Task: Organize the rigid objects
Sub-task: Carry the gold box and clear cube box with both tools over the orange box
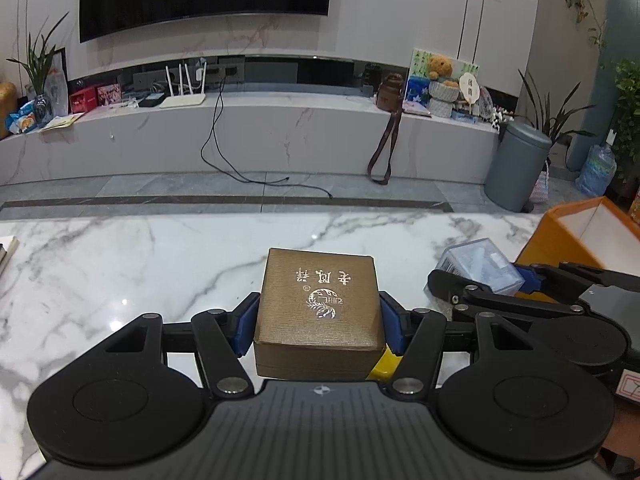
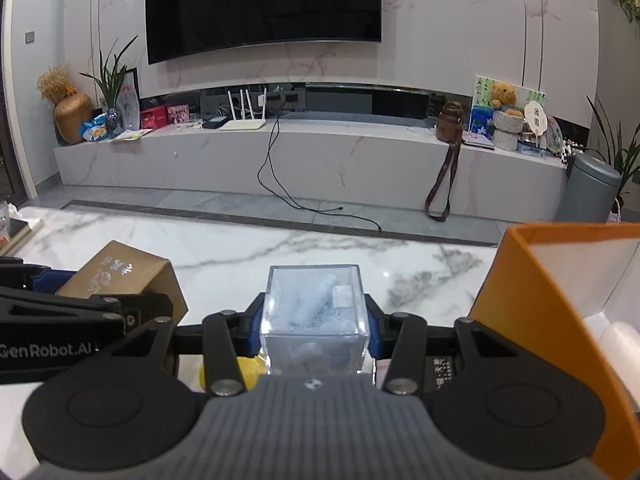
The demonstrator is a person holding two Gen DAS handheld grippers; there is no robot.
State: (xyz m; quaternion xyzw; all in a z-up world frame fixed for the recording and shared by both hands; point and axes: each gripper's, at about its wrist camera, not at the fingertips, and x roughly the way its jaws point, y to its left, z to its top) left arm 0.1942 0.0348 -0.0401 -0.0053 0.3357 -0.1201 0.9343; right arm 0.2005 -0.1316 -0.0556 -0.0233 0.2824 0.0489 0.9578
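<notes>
My left gripper point(image 1: 318, 322) is shut on a brown box with gold lettering point(image 1: 318, 300) and holds it above the marble table point(image 1: 120, 264). My right gripper point(image 2: 314, 320) is shut on a clear plastic cube box point(image 2: 314, 304) with pale blue contents. The right gripper also shows in the left wrist view point(image 1: 476, 280) at the right, with the clear box point(image 1: 478, 266) in it. The brown box also shows in the right wrist view point(image 2: 124, 272) at the left. An open orange box with a white inside point(image 2: 560, 280) stands at the right, close beside the right gripper.
A yellow object point(image 1: 386, 362) lies under the brown box, partly hidden. The orange box point(image 1: 580, 232) sits at the table's right edge. Books point(image 2: 16, 232) lie at the far left. Beyond the table are the floor, a TV bench and a grey bin point(image 1: 518, 164).
</notes>
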